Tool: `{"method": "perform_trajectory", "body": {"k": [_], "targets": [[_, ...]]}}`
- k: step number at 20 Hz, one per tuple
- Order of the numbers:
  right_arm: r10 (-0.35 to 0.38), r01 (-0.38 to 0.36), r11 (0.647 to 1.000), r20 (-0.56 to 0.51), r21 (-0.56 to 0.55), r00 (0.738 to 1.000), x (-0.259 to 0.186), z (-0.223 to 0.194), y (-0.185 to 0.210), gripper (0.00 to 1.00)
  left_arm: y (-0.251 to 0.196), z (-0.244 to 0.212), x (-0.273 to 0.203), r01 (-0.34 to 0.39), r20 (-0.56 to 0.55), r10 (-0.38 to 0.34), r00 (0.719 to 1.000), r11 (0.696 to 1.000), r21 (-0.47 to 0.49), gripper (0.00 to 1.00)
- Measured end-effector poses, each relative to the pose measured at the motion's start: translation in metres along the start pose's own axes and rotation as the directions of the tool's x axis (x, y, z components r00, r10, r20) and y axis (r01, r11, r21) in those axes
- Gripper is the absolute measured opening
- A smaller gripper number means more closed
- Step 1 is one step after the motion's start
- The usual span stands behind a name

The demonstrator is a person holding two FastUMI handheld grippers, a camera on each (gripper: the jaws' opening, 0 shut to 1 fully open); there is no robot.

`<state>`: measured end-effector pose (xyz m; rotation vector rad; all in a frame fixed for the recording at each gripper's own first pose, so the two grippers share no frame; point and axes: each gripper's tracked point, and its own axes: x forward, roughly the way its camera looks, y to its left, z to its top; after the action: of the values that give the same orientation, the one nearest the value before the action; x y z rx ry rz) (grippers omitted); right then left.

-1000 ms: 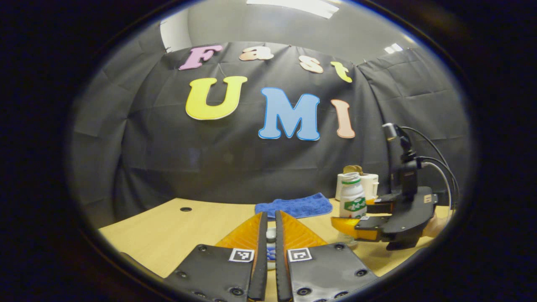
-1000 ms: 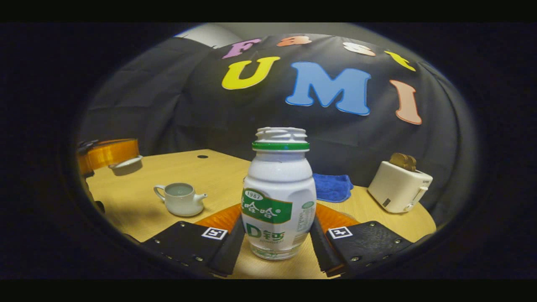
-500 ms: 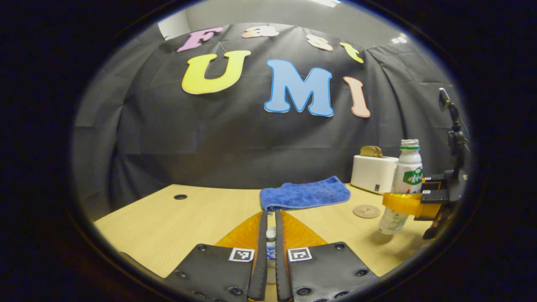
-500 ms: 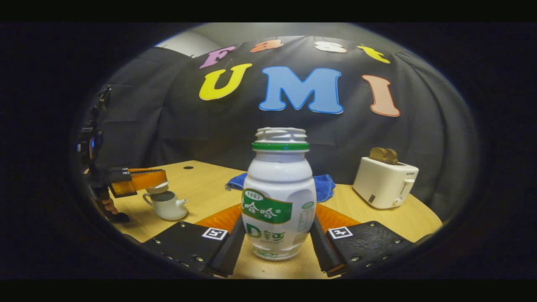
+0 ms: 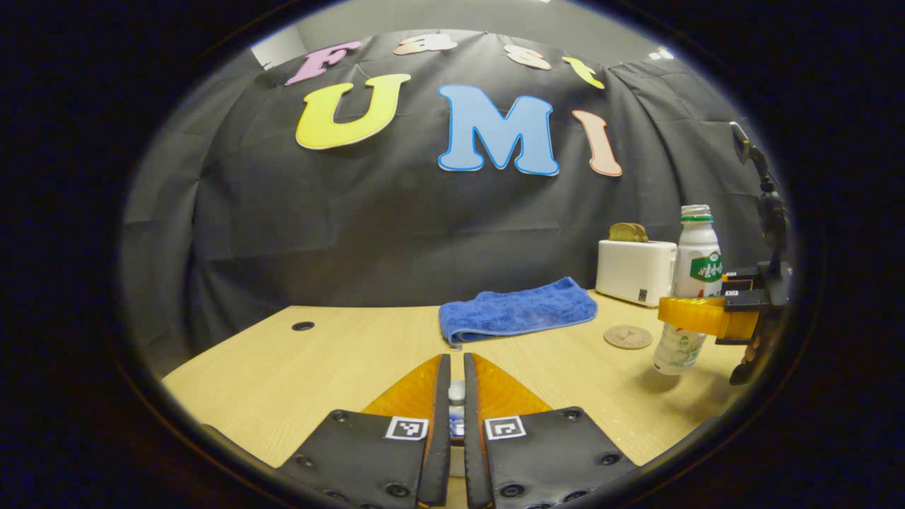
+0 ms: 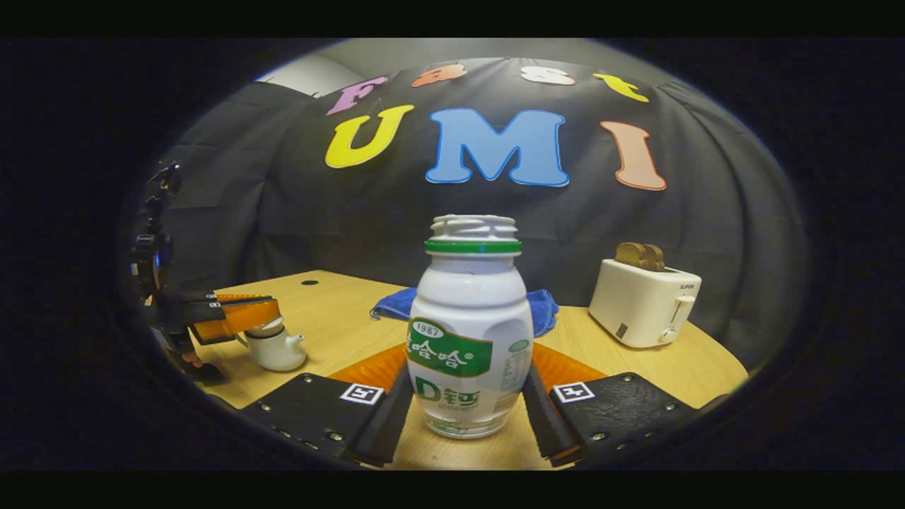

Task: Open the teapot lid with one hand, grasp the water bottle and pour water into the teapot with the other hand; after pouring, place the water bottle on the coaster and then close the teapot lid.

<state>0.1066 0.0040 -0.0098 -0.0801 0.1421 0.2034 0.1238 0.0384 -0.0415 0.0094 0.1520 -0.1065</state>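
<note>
My right gripper (image 6: 470, 371) is shut on the white water bottle (image 6: 470, 297), which stands upright and uncapped between its fingers. From the left gripper view the bottle (image 5: 696, 261) and the right gripper (image 5: 679, 312) hang just right of the round coaster (image 5: 628, 336), low over the table. My left gripper (image 5: 453, 362) is shut on the small white knob of the teapot lid (image 5: 457, 391). In the right gripper view the left gripper (image 6: 244, 315) holds the lid at the mouth of the white teapot (image 6: 277, 349), spout pointing right.
A folded blue cloth (image 5: 516, 314) lies at the back of the wooden table (image 5: 318, 360). A white toaster (image 5: 635, 271) with bread in it stands at the back right, behind the coaster. A small dark hole (image 5: 302, 326) marks the tabletop's far left.
The left gripper has come down with the lid from above the open teapot to its mouth. The right gripper has carried the upright bottle away from the teapot, to beside the coaster.
</note>
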Motion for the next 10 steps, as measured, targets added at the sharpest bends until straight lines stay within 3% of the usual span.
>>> {"method": "perform_trajectory", "body": {"k": [1, 7, 10], "targets": [[-0.001, 0.001, 1.000, -0.001, 0.005, 1.000, 0.001, 0.000, -0.001, 0.72, -0.001, -0.002, 0.001, 0.006, -0.007, -0.006, 1.000, 1.000, -0.003, 0.15], [0.001, -0.001, 1.000, 0.000, 0.019, 1.000, 0.005, 0.000, -0.004, 0.72, -0.001, -0.011, 0.001, -0.011, -0.027, 0.011, 1.000, 1.000, 0.012, 0.19], [-0.007, 0.007, 1.000, 0.012, 0.024, 1.000, 0.009, 0.010, -0.010, 0.72, 0.000, -0.012, 0.000, -0.014, -0.012, 0.014, 1.000, 0.999, -0.030, 0.16]]}}
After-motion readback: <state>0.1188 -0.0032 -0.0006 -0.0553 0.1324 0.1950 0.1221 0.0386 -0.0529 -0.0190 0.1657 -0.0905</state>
